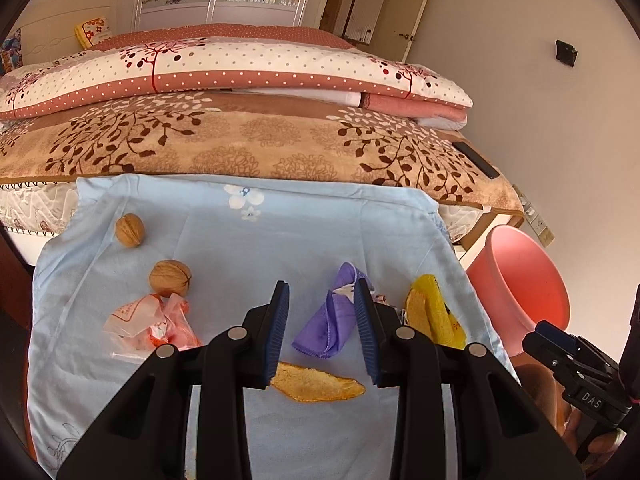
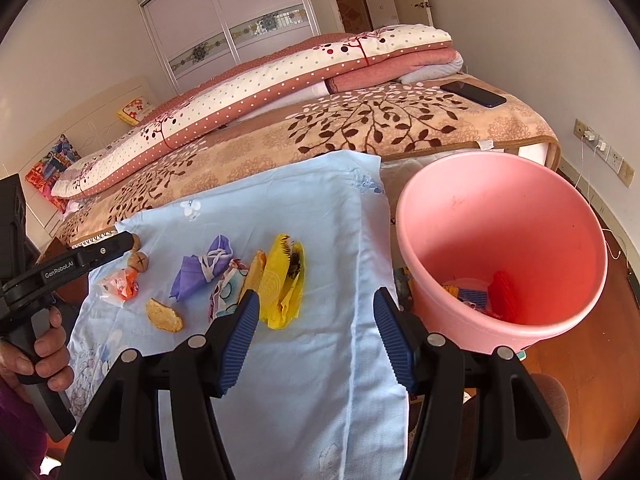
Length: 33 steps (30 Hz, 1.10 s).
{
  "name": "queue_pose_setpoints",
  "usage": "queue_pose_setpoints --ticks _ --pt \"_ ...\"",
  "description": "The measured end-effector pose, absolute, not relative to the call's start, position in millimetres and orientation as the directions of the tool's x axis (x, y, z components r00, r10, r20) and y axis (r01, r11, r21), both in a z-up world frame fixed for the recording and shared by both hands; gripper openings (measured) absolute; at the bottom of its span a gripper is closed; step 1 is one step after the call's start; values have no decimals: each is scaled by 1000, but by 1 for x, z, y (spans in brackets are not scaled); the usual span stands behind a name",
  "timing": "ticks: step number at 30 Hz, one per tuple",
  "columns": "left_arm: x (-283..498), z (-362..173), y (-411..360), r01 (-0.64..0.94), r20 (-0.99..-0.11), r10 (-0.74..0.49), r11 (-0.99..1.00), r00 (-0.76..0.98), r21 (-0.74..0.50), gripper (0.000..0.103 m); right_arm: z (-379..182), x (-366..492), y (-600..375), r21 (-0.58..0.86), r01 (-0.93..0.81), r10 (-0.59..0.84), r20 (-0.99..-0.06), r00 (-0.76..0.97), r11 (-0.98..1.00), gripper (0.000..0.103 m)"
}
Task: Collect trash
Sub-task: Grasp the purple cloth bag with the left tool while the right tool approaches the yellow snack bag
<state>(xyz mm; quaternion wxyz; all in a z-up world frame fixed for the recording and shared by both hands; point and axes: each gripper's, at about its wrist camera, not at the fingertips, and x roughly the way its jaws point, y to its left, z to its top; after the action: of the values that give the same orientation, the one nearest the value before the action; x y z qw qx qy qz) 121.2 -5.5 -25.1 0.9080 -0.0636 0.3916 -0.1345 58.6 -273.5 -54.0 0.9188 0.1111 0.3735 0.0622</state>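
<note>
Picking stage, judging by the scene: left gripper spread wide, nothing held, over purple mask; peel strip at its 6 o'clock. Next move prob. drop and pinch. Mask crumpled, soft. Right gripper spread, empty; pink bin at 2 o'clock w/ scraps inside.

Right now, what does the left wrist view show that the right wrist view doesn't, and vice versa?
Only the left wrist view: both brown walnuts lie unobstructed on the pale blue cloth, and the open left gripper frames the crumpled purple cloth.

Only the right wrist view: the inside of the pink plastic bucket, with red and blue trash at the bottom, plus the open right gripper.

Both: purple cloth, yellow wrapper, orange peel slice, pink-and-white plastic bag, black phone on the bed.
</note>
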Motion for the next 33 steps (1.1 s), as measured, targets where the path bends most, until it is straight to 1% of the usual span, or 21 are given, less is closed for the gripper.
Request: queue_pose_setpoints --ticks 4,22,33 --pt "126 -41 -14 209 -726 -297 955 620 -212 34 -62 61 -265 242 -42 204 -694 691 969 59" --pt "152 -85 -43 246 -798 -267 957 540 -154 34 -77 71 -255 257 -61 236 -736 634 965 59" --pt "150 -90 -50 269 -784 -250 957 569 -109 34 -83 80 -254 270 -53 244 -747 618 961 59"
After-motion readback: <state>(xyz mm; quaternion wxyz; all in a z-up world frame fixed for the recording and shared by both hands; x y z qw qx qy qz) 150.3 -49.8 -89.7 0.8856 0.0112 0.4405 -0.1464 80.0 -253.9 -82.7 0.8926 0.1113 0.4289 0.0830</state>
